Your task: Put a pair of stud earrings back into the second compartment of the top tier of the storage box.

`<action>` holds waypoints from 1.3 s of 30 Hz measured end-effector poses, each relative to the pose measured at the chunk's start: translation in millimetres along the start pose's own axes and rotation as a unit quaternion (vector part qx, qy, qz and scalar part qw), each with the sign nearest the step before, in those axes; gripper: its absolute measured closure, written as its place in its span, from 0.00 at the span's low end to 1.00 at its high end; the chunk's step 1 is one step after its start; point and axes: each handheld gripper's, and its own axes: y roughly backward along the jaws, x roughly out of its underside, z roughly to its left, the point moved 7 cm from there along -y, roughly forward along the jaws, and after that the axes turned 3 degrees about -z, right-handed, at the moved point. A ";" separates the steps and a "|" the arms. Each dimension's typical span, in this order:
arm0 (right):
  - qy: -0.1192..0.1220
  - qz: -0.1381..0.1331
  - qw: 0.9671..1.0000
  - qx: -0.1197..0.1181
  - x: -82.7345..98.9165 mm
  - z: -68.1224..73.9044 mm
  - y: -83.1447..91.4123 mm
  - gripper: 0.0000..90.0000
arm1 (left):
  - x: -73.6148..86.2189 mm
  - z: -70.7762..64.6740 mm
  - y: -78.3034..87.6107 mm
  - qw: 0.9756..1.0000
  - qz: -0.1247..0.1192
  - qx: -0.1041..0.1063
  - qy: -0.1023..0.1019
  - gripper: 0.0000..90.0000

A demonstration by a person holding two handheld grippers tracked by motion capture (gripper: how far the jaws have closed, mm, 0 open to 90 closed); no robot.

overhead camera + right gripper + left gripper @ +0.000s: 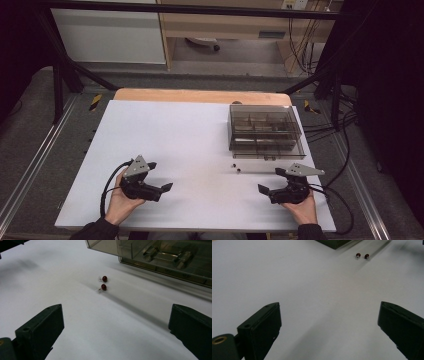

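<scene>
Overhead, two grippers rest low on the white table (165,135): left gripper (166,188) and right gripper (263,189), both spread and empty. One smoky compartment box (265,131) sits at far right, two red beads (236,167) just before it.

Left gripper view: jaws apart, two beads (362,256) far ahead.

Right gripper view: jaws apart; both beads (104,283) lie near the box (160,255).

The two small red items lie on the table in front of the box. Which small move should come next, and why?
Probably ease the right gripper forward toward the two small red items. Its jaws stand wide open and hold nothing, and the items lie loose on the white table, apart from the compartment box and nearer to this gripper than to the left gripper, which is open too.
</scene>
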 end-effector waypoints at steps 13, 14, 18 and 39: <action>0.001 0.006 1.000 -0.001 1.3 0.6 -0.9 0.01 | -19.5 -13.2 -25.1 1.000 0.004 0.017 -0.012 0.05; 0.001 0.006 1.000 -0.001 1.3 0.6 -0.7 0.01 | -21.2 -14.5 -27.3 1.000 0.004 0.018 -0.013 0.05; 0.001 0.005 1.000 -0.001 1.3 0.7 -0.6 0.01 | -25.6 -18.3 -34.5 1.000 0.005 0.022 -0.015 0.05; 0.004 0.006 1.000 -0.001 1.6 0.6 -0.9 0.01 | -44.0 -45.6 -83.5 0.998 0.027 0.050 -0.025 0.05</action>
